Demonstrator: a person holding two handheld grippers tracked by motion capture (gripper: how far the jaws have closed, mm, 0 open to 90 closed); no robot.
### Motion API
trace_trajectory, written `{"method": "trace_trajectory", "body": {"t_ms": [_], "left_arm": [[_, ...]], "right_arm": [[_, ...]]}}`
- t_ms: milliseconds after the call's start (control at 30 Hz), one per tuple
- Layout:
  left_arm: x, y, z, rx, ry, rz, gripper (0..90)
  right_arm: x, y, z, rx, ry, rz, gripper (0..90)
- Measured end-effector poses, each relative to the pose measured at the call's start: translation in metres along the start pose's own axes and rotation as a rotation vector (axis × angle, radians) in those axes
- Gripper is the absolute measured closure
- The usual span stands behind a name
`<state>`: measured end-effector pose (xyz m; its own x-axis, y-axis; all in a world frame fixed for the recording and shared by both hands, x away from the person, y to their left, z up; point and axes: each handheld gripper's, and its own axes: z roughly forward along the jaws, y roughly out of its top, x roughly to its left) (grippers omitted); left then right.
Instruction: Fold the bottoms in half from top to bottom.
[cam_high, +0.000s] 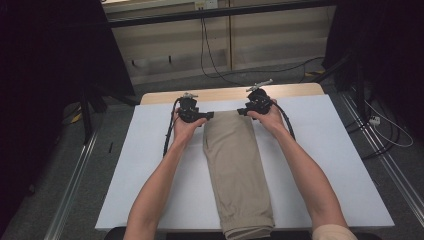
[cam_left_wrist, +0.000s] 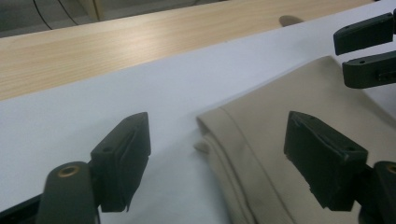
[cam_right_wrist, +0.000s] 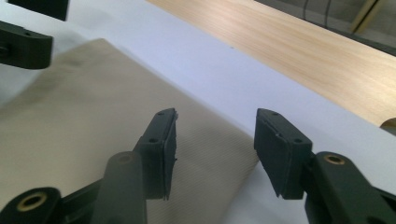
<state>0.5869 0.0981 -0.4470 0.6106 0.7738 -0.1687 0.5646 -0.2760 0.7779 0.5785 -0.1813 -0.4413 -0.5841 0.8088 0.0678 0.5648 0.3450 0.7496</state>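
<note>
Folded beige cotton trousers (cam_high: 236, 170) lie lengthwise on white-covered surface (cam_high: 140, 165) | left tool (cam_left_wrist: 217, 154) wide open, straddling far-left corner | right tool (cam_right_wrist: 215, 149) open, empty, over far-right corner, likely for symmetric grasp

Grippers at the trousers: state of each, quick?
Left gripper: open, astride the folded beige trousers' far corner.
Right gripper: open, holding nothing.
</note>
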Motion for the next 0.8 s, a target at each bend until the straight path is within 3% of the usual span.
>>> {"method": "trace_trajectory", "body": {"t_ms": [67, 133, 200, 267, 300, 367, 433, 500, 667, 733, 800], "left_arm": [[0.001, -0.001, 0.008, 0.051, -0.008, -0.011, 24.4], [-0.001, -0.002, 0.013, 0.031, 0.007, 0.011, 24.5], [0.000, -0.002, 0.019, 0.023, -0.003, -0.005, 24.7], [0.000, -0.003, 0.023, 0.028, 0.021, 0.020, 26.1], [0.000, -0.004, 0.025, 0.029, 0.022, 0.013, 27.3], [0.001, -0.003, 0.026, 0.020, 0.022, 0.004, 28.5], [0.002, -0.001, 0.027, 0.039, 0.022, 0.030, 31.2], [0.003, -0.001, 0.027, 0.042, 0.015, 0.030, 34.6], [0.001, -0.002, 0.023, 0.060, -0.069, 0.026, 57.8], [0.000, -0.002, 0.022, 0.082, -0.078, 0.021, 61.1], [-0.002, -0.003, 0.021, 0.091, -0.105, -0.002, 76.0]], "right_arm": [[-0.003, -0.001, 0.007, 0.017, -0.022, 0.005, 51.3], [-0.008, -0.005, 0.012, 0.018, -0.043, 0.031, 51.2], [-0.011, -0.009, 0.016, 0.029, -0.052, 0.047, 49.0], [-0.013, -0.011, 0.018, 0.018, -0.044, 0.062, 48.0], [-0.014, -0.011, 0.018, 0.014, -0.038, 0.071, 47.2], [-0.013, -0.011, 0.019, 0.017, -0.040, 0.058, 45.7], [-0.013, -0.010, 0.020, 0.020, -0.037, 0.057, 44.8], [-0.013, -0.010, 0.020, 0.017, -0.033, 0.064, 44.8], [-0.009, -0.010, 0.020, 0.029, -0.046, 0.028, 51.0], [-0.007, -0.009, 0.020, 0.035, -0.036, 0.014, 57.4], [-0.004, -0.008, 0.020, 0.043, -0.032, 0.004, 63.8]]}}
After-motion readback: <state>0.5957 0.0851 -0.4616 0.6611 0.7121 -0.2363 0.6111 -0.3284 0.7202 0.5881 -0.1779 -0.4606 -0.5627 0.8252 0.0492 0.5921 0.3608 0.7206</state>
